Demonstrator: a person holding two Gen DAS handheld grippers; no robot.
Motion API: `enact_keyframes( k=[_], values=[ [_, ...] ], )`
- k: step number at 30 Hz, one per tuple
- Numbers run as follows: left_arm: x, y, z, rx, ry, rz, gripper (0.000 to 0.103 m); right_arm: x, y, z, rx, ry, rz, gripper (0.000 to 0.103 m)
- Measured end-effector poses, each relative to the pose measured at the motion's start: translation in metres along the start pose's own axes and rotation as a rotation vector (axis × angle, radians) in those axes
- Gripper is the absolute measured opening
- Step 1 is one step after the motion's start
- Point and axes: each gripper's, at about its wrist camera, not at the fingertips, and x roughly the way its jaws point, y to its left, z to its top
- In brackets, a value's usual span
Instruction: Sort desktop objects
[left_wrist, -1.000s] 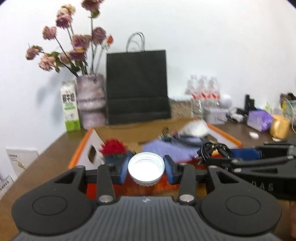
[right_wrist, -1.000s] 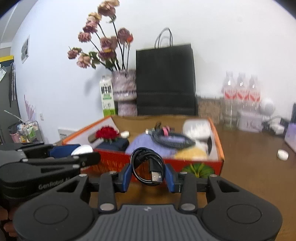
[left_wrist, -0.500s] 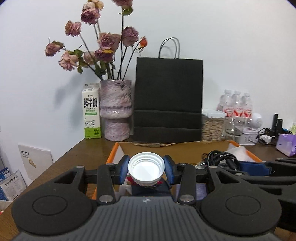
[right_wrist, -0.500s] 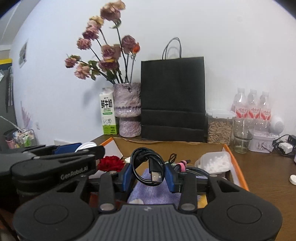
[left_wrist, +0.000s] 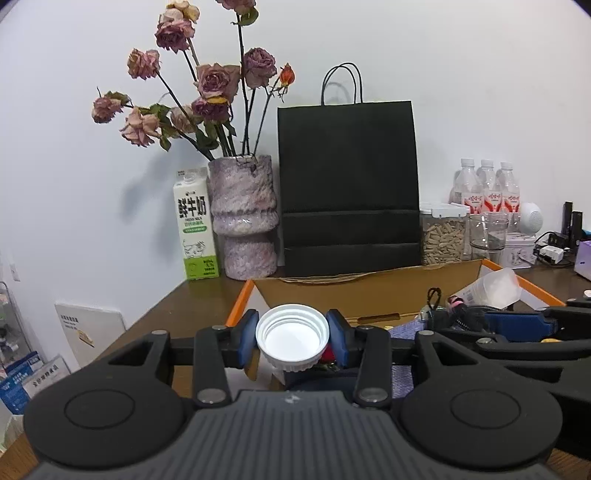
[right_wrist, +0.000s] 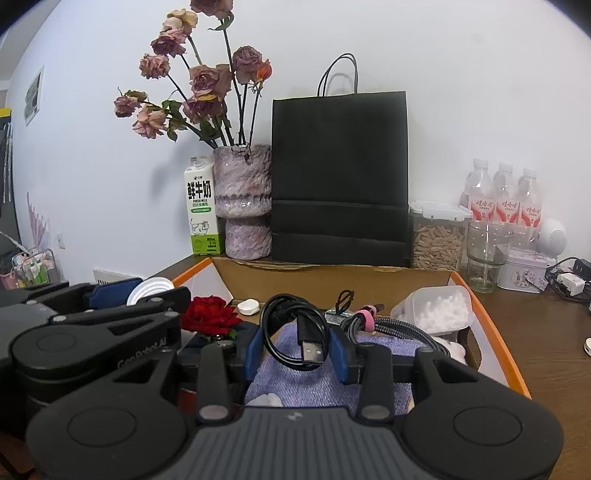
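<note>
My left fingers (left_wrist: 291, 341) pinch a round, ribbed white plastic cap (left_wrist: 292, 336); my right fingers (right_wrist: 297, 349) clamp a coiled black USB cable (right_wrist: 297, 332), both above the orange-rimmed cardboard box (right_wrist: 498, 354).

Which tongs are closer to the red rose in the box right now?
Left. The left tongs, shut on the white cap, sit just beside the red rose. The right tongs, holding the black USB cable, are over the purple cloth, further right.
</note>
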Motion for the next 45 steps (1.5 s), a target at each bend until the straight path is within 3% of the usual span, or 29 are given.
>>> enact_keyframes(
  k=[1, 6, 8, 11, 29, 39, 45],
  values=[
    [-0.001, 0.0, 0.0, 0.003, -0.005, 0.011, 0.051, -0.001, -0.001, -0.001, 0.003, -0.001, -0.002, 0.042],
    [-0.01, 0.006, 0.004, -0.008, -0.049, 0.071, 0.091, -0.009, -0.012, -0.001, 0.036, -0.033, -0.07, 0.088],
    [-0.014, 0.008, 0.005, -0.024, -0.072, 0.092, 0.103, -0.013, -0.018, 0.001, 0.065, -0.047, -0.059, 0.094],
    [-0.019, 0.009, 0.006, -0.03, -0.087, 0.095, 0.103, -0.017, -0.022, 0.003, 0.084, -0.057, -0.051, 0.103],
    [-0.035, 0.015, 0.007, -0.046, -0.078, 0.065, 0.103, -0.039, -0.015, 0.004, 0.041, -0.061, -0.063, 0.103],
    [-0.094, 0.013, -0.002, -0.032, -0.071, 0.008, 0.103, -0.103, -0.005, -0.01, 0.011, -0.062, -0.086, 0.103],
    [-0.134, 0.013, -0.018, -0.052, -0.001, -0.04, 0.103, -0.15, 0.002, -0.031, -0.01, -0.031, -0.086, 0.103]
  ],
)
